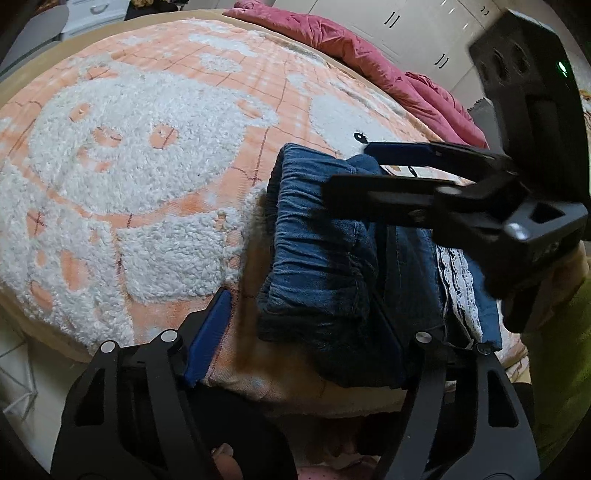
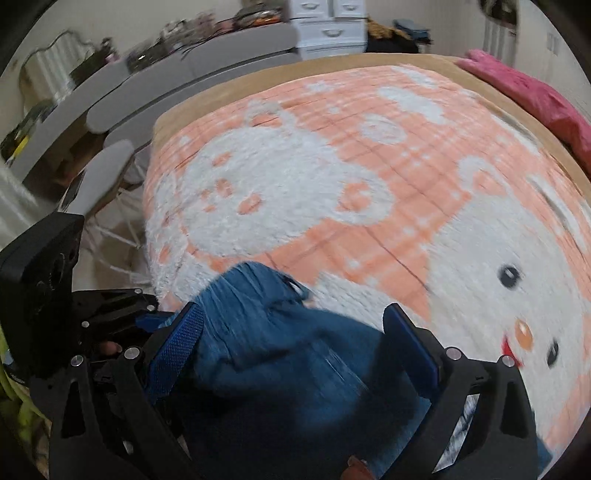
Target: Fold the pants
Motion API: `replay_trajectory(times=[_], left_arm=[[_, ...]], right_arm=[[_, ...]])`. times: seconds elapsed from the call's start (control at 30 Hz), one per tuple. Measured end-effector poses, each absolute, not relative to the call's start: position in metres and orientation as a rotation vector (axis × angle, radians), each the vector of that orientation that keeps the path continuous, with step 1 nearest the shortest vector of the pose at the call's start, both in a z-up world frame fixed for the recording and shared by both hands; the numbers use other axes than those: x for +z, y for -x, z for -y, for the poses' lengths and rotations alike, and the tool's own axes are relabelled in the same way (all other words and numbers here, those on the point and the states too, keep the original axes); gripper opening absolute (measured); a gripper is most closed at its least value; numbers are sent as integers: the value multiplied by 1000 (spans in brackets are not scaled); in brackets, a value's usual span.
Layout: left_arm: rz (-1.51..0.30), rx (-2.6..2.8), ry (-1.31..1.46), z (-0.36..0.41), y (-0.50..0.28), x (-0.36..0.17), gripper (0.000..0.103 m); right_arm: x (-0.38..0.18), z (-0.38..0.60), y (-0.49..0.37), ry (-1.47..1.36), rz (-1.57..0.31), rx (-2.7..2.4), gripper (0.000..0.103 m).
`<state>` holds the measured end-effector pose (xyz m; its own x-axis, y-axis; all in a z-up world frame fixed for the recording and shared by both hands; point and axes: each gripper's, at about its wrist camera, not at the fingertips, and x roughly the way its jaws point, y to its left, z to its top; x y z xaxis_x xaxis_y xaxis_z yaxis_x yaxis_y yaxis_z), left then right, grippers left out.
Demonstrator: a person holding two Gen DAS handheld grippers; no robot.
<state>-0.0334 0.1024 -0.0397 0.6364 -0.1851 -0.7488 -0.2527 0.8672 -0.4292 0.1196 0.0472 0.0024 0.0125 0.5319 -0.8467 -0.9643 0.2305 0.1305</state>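
The blue denim pants (image 1: pixel 317 236) lie folded into a thick bundle near the front edge of the bed, elastic waistband on top and white lace trim (image 1: pixel 458 284) at the right side. My left gripper (image 1: pixel 295 321) is open, its fingers straddling the near end of the bundle. My right gripper (image 1: pixel 354 168) reaches in from the right over the bundle's top. In the right wrist view the pants (image 2: pixel 280 354) fill the space between the spread fingers of the right gripper (image 2: pixel 291 332), which is open. The left gripper's body (image 2: pixel 40 266) shows at the left.
The bed is covered by a peach and white fleece blanket (image 1: pixel 140 155) with bear and snowman figures. A crumpled pink quilt (image 1: pixel 369 59) lies along the far side. White cupboards (image 1: pixel 424 22) stand behind. A grey bench (image 2: pixel 207 74) and white drawers (image 2: pixel 328 29) are beyond the bed.
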Motion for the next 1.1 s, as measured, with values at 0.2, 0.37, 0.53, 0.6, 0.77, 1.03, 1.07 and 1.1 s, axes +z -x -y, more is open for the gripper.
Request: replay_trajectory(times=[0.2, 0.37, 0.53, 0.6, 0.77, 1.03, 1.07, 1.1], left_arm=[[-892, 36, 546, -103, 34, -40, 65], [-878, 14, 554, -103, 35, -36, 73], [-848, 18, 580, -104, 36, -30, 81], [-825, 15, 586, -106, 37, -25, 85], [-816, -14, 636, -109, 32, -21, 85], [-792, -164, 694, -86, 23, 4, 50], [-786, -172, 690, -81, 22, 8, 50], [-782, -177, 674, -75, 21, 12, 50]], right_arm=[[-27, -74, -121, 632, -1093, 1380, 54], [-19, -60, -126, 523, -1100, 1409, 38], [6, -34, -134, 373, -1078, 1451, 35], [16, -24, -133, 339, -1047, 1474, 35], [37, -4, -136, 274, -996, 1507, 35], [61, 35, -140, 228, -900, 1519, 35], [64, 43, -141, 225, -884, 1513, 35], [66, 51, -143, 224, -872, 1506, 35]])
